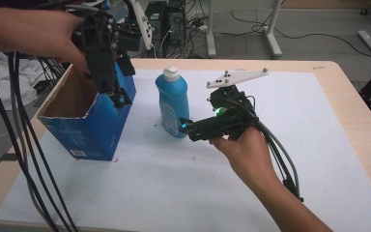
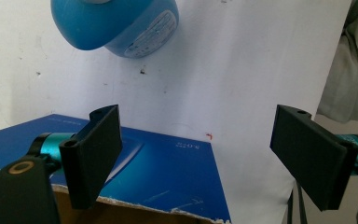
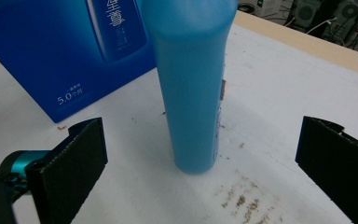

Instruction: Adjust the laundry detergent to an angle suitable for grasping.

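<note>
While both pairs of jaws stand wide apart and empty, the scene sorts out as follows.

Right jaws: spread wide on either side of the blue bottle (image 3: 191, 84), not touching it; nothing gripped.
Right gripper (image 1: 187, 126): held level and low, pointing at the bottle's lower body from the person's right; a green light glows on it.
Left jaws: released too, with bare white sheet between them in the left gripper view.
Left gripper (image 1: 118, 99): hangs over the near right corner of the blue carton (image 1: 96, 128), one jaw just above its torn cardboard rim (image 2: 168, 212); I cannot tell whether it touches.
Bottle: upright with a white cap (image 1: 171, 73), near the middle of the white sheet (image 1: 290, 159) that covers the table (image 1: 362, 140), just right of the carton but apart from it.
Carton: open at the top, standing toward the sheet's left edge.
Progress: I judge this an early step, likely putting the bottle into the carton; the bottle is not yet grasped, lifted or boxed. Closing on it, raising it and lowering it through the open top all remain.
Hard to make out: the carton's inside is in shadow; the bottle's cap is cut off in the right gripper view; small brown specks (image 3: 242, 203) on the sheet beside the bottle's foot are unidentifiable.
</note>
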Tool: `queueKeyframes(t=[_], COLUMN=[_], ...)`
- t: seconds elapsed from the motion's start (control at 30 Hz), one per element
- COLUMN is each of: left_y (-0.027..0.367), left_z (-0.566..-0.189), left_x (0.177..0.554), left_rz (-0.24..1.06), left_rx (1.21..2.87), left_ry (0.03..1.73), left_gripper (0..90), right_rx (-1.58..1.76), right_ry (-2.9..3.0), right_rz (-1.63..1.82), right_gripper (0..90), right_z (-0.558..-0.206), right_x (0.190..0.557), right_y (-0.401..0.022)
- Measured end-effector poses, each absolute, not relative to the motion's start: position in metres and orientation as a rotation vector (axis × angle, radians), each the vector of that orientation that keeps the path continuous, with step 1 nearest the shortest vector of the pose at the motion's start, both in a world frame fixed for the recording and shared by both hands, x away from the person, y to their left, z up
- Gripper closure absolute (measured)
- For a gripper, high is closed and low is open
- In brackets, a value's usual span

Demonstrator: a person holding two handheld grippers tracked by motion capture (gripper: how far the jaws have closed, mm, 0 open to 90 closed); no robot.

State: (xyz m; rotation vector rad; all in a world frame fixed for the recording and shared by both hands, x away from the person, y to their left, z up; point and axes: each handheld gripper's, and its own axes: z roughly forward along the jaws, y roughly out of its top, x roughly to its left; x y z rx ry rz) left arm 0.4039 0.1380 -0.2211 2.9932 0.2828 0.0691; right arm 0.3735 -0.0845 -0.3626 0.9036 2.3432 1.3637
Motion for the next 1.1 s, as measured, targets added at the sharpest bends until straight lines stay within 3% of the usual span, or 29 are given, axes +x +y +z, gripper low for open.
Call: queueKeyframes(t=[1.1], left_y=[0.143], left_z=[-0.226], left_x=[0.405], left_rz=[0.057], left_rx=[2.992], left_ry=[0.282], left_gripper=[16.7], right_rx=[0.962], right_ry=[2.371], right_rz=[1.371], right_gripper=[3.6], right_z=[-0.374], right_x=[0.411], right_y=[-0.040])
